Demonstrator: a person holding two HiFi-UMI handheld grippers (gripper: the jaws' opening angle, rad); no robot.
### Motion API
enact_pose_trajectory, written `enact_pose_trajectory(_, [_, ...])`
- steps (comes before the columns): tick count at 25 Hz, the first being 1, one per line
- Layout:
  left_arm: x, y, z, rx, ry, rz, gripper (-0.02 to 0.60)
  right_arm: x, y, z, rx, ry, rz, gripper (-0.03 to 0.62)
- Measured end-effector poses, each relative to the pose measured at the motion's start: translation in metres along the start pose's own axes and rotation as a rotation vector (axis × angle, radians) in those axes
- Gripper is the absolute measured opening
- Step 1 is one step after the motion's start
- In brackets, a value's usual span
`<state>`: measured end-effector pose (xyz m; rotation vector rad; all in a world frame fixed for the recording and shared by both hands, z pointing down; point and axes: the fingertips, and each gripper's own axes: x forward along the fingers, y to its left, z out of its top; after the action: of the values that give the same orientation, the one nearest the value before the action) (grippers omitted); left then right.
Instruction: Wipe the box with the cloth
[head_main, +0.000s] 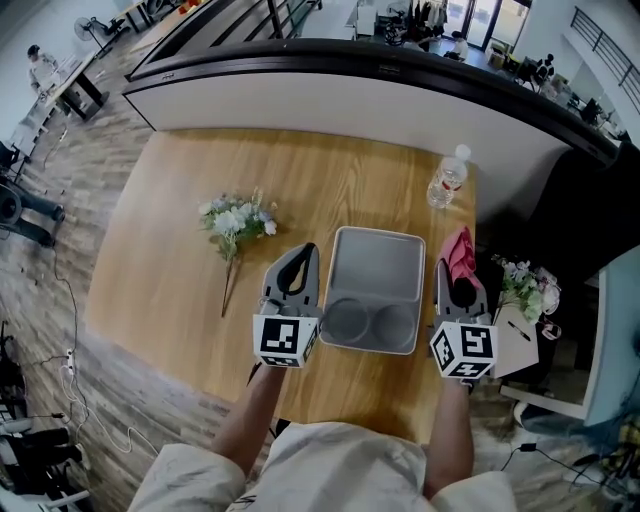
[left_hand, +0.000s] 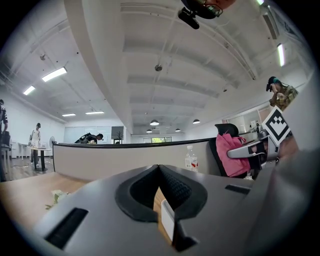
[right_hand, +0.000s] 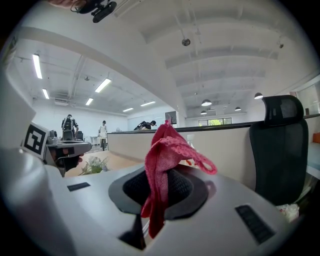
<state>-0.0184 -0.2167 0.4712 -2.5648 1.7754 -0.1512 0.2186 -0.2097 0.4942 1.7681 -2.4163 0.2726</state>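
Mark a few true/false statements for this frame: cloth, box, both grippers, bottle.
1. The right gripper is shut on the pink cloth. True.
2. The left gripper is clamped on the box. False: its jaws are together on nothing, beside the box.
3. The water bottle stands inside the box. False: it stands on the table, beyond the box's far right corner.
4. The flowers lie left of the box. True.

One box (head_main: 378, 262), one cloth (head_main: 460, 252), one bottle (head_main: 447, 180), two flower bunches (head_main: 236, 220) (head_main: 522, 283), two hand-held grippers (head_main: 306, 256) (head_main: 452, 272).
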Motion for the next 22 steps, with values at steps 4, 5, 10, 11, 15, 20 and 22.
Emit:
enact_pose_trajectory(4, [0.001,-0.003,-0.002,-0.003,0.003,-0.006,0.014,0.001,0.001,-0.002,-0.022,0.015,0.005,0.067])
enact_pose_trajectory(5, [0.0,-0.003,-0.003,-0.003,0.005,-0.008,0.014,0.001,0.002,-0.002,-0.028,0.019,0.008,0.067])
enact_pose_trajectory(10, [-0.002,-0.006,-0.006,0.002,0.007,-0.022,0.014,0.009,0.008,-0.007,-0.078,0.046,0.033,0.067])
enact_pose_trajectory(11, [-0.002,-0.007,-0.007,0.001,0.011,-0.023,0.014,0.011,0.01,-0.008,-0.094,0.054,0.039,0.067])
enact_pose_trajectory(15, [-0.005,-0.007,-0.009,-0.008,0.011,-0.022,0.014,0.018,0.016,-0.014,-0.182,0.093,0.06,0.067])
enact_pose_trajectory(20, [-0.009,-0.005,-0.008,-0.011,0.005,-0.014,0.014,0.033,0.024,-0.018,-0.309,0.148,0.096,0.069])
enact_pose_trajectory(22, [-0.011,-0.005,-0.01,-0.016,0.01,-0.014,0.014,0.04,0.031,-0.022,-0.379,0.192,0.129,0.069])
